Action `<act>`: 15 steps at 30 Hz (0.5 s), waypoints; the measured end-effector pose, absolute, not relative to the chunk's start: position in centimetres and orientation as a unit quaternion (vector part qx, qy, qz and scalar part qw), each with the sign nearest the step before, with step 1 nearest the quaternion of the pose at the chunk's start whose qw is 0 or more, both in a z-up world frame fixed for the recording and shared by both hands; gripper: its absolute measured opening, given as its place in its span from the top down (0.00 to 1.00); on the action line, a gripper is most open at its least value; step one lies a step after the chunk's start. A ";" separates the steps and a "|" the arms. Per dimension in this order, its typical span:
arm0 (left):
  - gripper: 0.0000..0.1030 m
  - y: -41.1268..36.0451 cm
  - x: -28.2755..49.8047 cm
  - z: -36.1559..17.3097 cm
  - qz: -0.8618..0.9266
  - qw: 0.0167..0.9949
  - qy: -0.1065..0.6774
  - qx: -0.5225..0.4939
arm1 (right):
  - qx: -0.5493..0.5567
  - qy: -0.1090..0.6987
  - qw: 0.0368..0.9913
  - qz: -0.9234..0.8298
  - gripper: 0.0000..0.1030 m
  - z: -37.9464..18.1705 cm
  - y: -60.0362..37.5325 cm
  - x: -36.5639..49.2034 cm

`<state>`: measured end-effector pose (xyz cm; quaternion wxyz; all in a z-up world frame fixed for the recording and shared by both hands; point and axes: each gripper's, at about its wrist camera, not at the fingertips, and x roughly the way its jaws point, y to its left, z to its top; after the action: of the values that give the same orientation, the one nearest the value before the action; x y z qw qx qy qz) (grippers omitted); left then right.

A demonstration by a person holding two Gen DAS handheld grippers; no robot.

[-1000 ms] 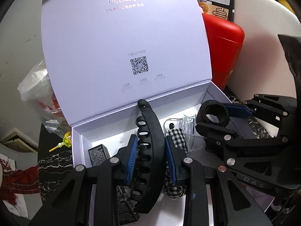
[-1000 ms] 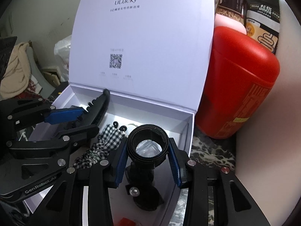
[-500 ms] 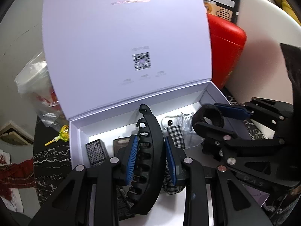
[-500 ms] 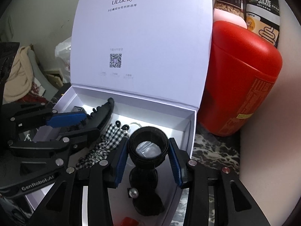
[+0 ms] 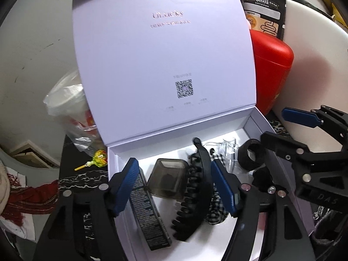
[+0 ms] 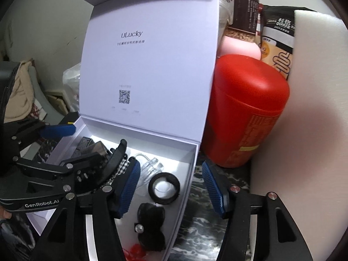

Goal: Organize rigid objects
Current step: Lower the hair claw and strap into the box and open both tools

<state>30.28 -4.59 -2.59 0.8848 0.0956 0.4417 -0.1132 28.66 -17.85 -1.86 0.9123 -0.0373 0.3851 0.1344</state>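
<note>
A white gift box [image 5: 121, 195] with its lid up stands on the dark marble table; it also shows in the right wrist view [image 6: 184, 184]. My left gripper [image 5: 178, 187] is open above the box. A black claw hair clip [image 5: 195, 191] lies inside, against the right pad. My right gripper [image 6: 169, 187] is open over the box's right end. A black ring [image 6: 164, 188] lies on the box floor between its fingers, also visible in the left wrist view [image 5: 251, 157]. A smoky square case [image 5: 167, 178], a black printed carton [image 5: 148, 215], checked cloth [image 5: 215, 208] and clear plastic pieces [image 6: 150, 165] also lie inside.
A red canister [image 6: 245, 113] stands right of the box, with a pink bottle [image 6: 239, 45] and a Quaker oats bag [image 6: 276, 41] behind it. A plastic bag [image 5: 69, 113] and a lollipop [image 5: 97, 161] lie left of the box. A white foam wall [image 6: 304, 130] is at the right.
Both grippers opened. The left one let go of the hair clip and the right one let go of the black ring; both now lie in the box. Both grippers pulled back slightly.
</note>
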 end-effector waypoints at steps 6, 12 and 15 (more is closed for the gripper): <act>0.34 -3.7 30.4 -2.0 -0.104 0.887 0.442 0.083 | -0.043 0.380 0.914 0.133 0.42 -1.3 -18.1 28.1; 0.34 -2.6 29.9 -1.2 -0.093 0.893 0.437 0.060 | -0.040 0.373 0.918 0.127 0.42 -0.5 -18.1 27.8; 0.34 -1.8 29.2 -1.2 -0.087 0.893 0.441 0.038 | -0.043 0.363 0.922 0.125 0.42 0.1 -18.0 27.3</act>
<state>29.17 -1.85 -1.23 0.8927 0.0384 0.4406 -0.0867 27.33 -18.03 0.07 0.9224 -0.0430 0.3627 0.1253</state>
